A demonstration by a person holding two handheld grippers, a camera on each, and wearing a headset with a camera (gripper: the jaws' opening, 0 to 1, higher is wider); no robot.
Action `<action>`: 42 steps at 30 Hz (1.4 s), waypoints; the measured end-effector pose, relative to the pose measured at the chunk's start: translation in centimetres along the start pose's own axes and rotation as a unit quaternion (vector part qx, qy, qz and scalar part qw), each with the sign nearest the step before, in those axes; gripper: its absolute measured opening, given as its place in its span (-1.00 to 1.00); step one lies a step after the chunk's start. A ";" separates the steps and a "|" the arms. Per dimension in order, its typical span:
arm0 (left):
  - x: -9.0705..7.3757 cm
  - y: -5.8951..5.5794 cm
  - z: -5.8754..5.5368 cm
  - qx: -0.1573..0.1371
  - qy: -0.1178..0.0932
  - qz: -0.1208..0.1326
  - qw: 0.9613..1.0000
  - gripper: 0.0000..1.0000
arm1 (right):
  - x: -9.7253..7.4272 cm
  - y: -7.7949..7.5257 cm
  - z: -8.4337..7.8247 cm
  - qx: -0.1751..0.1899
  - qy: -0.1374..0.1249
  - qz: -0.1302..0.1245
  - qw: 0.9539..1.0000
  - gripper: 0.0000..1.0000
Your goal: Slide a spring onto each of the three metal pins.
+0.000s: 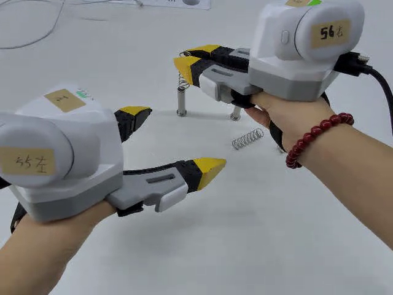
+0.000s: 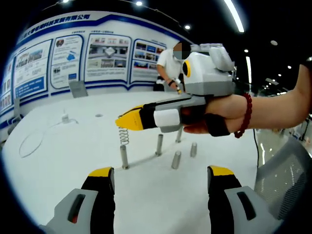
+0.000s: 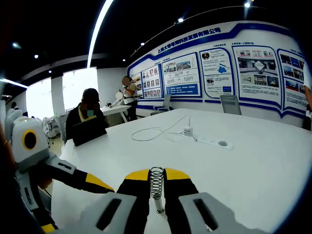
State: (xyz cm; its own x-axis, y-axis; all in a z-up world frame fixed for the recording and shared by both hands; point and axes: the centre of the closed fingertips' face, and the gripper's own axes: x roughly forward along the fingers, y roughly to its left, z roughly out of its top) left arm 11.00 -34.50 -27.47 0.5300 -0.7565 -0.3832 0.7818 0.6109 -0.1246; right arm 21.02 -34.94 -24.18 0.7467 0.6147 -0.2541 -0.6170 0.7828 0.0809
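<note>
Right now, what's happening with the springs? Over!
Left gripper open, idle. Right gripper shut on spring, over a pin. Spare spring lies on table. Nothing blocking.

My left gripper [image 1: 174,139] and right gripper [image 1: 191,56] have white-grey shells, black jaws, yellow tips [image 1: 209,166]; tan labels [image 1: 26,161] read 55, 56. Black cable [image 1: 379,77], red bead bracelet [image 1: 316,132] at right.

Shiny metal spring [image 3: 156,183], matt white table [image 1: 276,246]

A silver coil spring [image 3: 156,183] stands upright over the top of a slim metal pin [image 1: 182,101], pinched between the yellow tips of the right hand-held gripper [image 1: 187,57]; a second spring [image 1: 247,138] lies on its side on the white table [image 1: 276,233], near another upright pin [image 1: 236,114]
</note>
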 end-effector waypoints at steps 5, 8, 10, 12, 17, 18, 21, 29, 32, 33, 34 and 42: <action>0.0 0.0 -0.3 -0.005 0.003 -0.002 1.000 0.58 | 0.4 -0.1 -0.6 -0.002 0.009 -0.001 1.000 -0.78; 0.0 0.0 -0.4 -0.006 0.004 -0.002 1.000 0.58 | 0.3 -0.2 -0.7 -0.003 0.012 -0.002 1.000 -0.78; 0.0 0.0 -0.4 -0.008 0.004 -0.002 1.000 0.57 | 0.4 -0.1 -0.7 -0.002 0.009 0.001 1.000 -0.78; 0.0 0.0 -0.4 -0.008 0.005 -0.002 1.000 0.57 | 0.4 0.0 -0.8 -0.008 0.011 0.000 1.000 -0.78; 0.0 -0.1 -0.5 -0.010 0.004 -0.004 1.000 0.56 | 0.5 0.3 -1.2 -0.026 0.015 0.004 1.000 -0.78; 0.0 -0.1 -0.5 -0.009 0.004 -0.004 1.000 0.56 | 0.6 0.4 -1.3 -0.030 0.017 0.003 0.999 -0.78; 0.0 -0.1 -0.6 -0.009 0.006 -0.004 1.000 0.56 | 0.6 0.4 -1.6 -0.034 0.022 0.001 0.999 -0.78; 0.0 0.0 -0.7 -0.006 0.009 -0.002 1.000 0.55 | 0.7 0.3 -2.6 -0.035 0.038 -0.008 0.999 -0.78; 0.0 0.0 -0.8 -0.007 0.010 -0.002 1.000 0.55 | 0.8 0.3 -3.0 -0.035 0.043 -0.008 0.998 -0.78; 0.0 -0.1 -0.8 -0.006 0.010 -0.002 1.000 0.55 | 0.9 0.4 -3.1 -0.035 0.045 -0.008 0.998 -0.78; 0.0 -0.1 -0.8 -0.006 0.010 -0.002 1.000 0.55 | 0.9 0.4 -3.3 -0.036 0.047 -0.008 0.998 -0.78; -0.1 0.2 -0.4 -0.009 0.002 0.002 1.000 0.53 | 1.1 0.5 -4.0 -0.039 0.060 -0.007 0.997 -0.78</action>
State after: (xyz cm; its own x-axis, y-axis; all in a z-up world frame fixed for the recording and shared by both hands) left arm 10.94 -34.19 -27.85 0.5322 -0.7524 -0.3882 0.7730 0.6188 -0.1396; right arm 20.49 -34.25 -28.31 0.7227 0.5845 -0.3689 -0.6279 0.7783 0.0030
